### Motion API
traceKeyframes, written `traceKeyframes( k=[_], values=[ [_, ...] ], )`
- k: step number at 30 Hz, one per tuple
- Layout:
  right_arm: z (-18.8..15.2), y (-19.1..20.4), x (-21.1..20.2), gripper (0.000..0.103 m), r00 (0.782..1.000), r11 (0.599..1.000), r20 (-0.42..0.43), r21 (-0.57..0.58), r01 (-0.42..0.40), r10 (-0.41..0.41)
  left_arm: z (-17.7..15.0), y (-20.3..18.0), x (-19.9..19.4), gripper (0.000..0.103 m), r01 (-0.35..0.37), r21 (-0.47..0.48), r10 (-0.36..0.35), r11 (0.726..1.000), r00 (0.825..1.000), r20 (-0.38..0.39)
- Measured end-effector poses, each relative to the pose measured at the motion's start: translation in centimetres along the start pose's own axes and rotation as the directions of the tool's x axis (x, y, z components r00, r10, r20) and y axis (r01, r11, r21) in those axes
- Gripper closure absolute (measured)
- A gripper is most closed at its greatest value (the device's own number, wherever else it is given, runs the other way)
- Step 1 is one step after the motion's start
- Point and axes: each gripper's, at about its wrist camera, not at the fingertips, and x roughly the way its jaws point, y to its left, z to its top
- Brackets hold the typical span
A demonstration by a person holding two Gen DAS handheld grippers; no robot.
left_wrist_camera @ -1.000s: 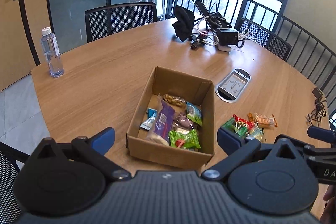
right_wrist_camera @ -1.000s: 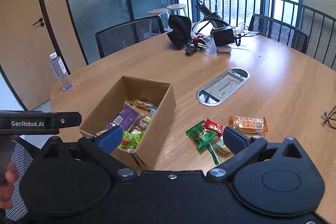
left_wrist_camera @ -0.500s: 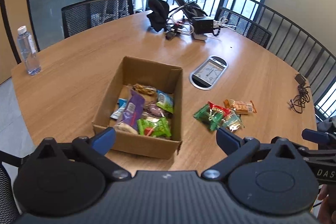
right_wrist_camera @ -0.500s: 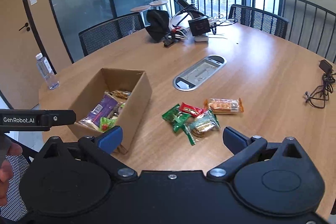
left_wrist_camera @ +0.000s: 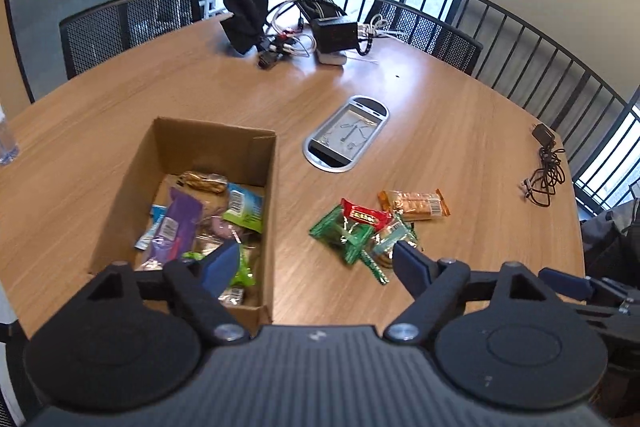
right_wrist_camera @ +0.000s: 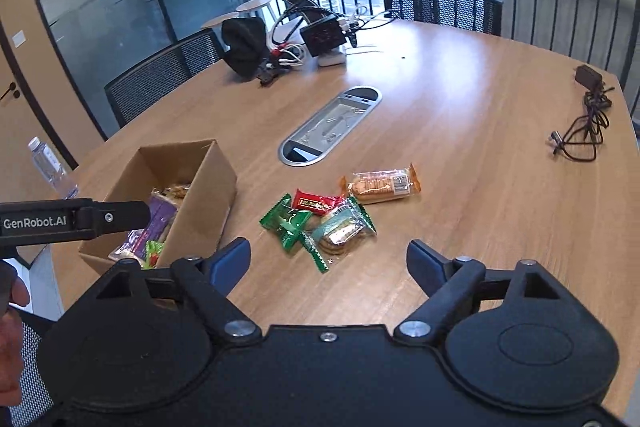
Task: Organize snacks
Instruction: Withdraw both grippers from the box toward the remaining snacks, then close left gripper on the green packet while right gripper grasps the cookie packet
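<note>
Snacks lie in two groups around the cardboard box (left_wrist_camera: 208,187), which stands open-topped on the wooden table (left_wrist_camera: 460,131). Inside the box are several wrappers, among them a purple packet (left_wrist_camera: 176,227), a light green one (left_wrist_camera: 244,207) and a biscuit pack (left_wrist_camera: 202,181) against its far wall. Just right of the box, on bare wood, sits a loose pile (right_wrist_camera: 320,223): green wrappers (left_wrist_camera: 340,233), a red bar (left_wrist_camera: 366,215) lying over them, a clear pack of round biscuits (right_wrist_camera: 340,233), and an orange cracker pack (left_wrist_camera: 414,205) at the pile's far right edge. Beyond the box, a metal cable hatch (left_wrist_camera: 346,135) is set into the table, and farther off are a black pouch and tangled cables (left_wrist_camera: 292,31). The left gripper (left_wrist_camera: 316,263) hovers over the box's near right corner; its jaws have just been closing but stand well apart with nothing between them. The right gripper (right_wrist_camera: 328,261) hovers near the pile, right of the box, its jaws likewise just narrowed, still apart and empty.
</note>
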Motion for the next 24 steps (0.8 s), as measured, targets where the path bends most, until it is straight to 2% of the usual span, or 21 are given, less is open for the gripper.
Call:
traceKeyframes(
  k=[2, 8, 12, 20, 24],
  values=[
    [-0.2, -0.3, 0.6, 0.022, 1.000, 0.999, -0.005, 0.032, 0.012, -0.012, 0.5, -0.3, 1.1, 0.029, 0.008, -0.007, -0.008, 1.000, 1.000, -0.018],
    [-1.3, -1.1, 2.6, 0.024, 0.996, 0.981, -0.017, 0.171, 0.089, -0.087, 1.4, -1.0, 4.1, 0.037, 0.029, -0.038, -0.031, 0.999, 0.998, -0.063],
    [-2.1, -1.2, 3.8, 0.028, 0.993, 0.967, -0.038, 0.226, 0.116, -0.111, 1.9, -1.7, 6.0, 0.038, 0.047, -0.038, -0.050, 0.998, 0.995, -0.082],
    [-3.3, -1.3, 5.3, 0.028, 0.978, 0.934, -0.047, 0.291, 0.209, -0.204, 2.2, -3.1, 10.1, 0.041, 0.077, -0.046, -0.083, 0.996, 0.986, -0.142],
    [-3.9, -1.2, 6.1, 0.028, 0.975, 0.925, -0.054, 0.309, 0.221, -0.215, 2.3, -3.3, 12.2, 0.041, 0.075, -0.066, -0.086, 0.995, 0.981, -0.172]
  ],
)
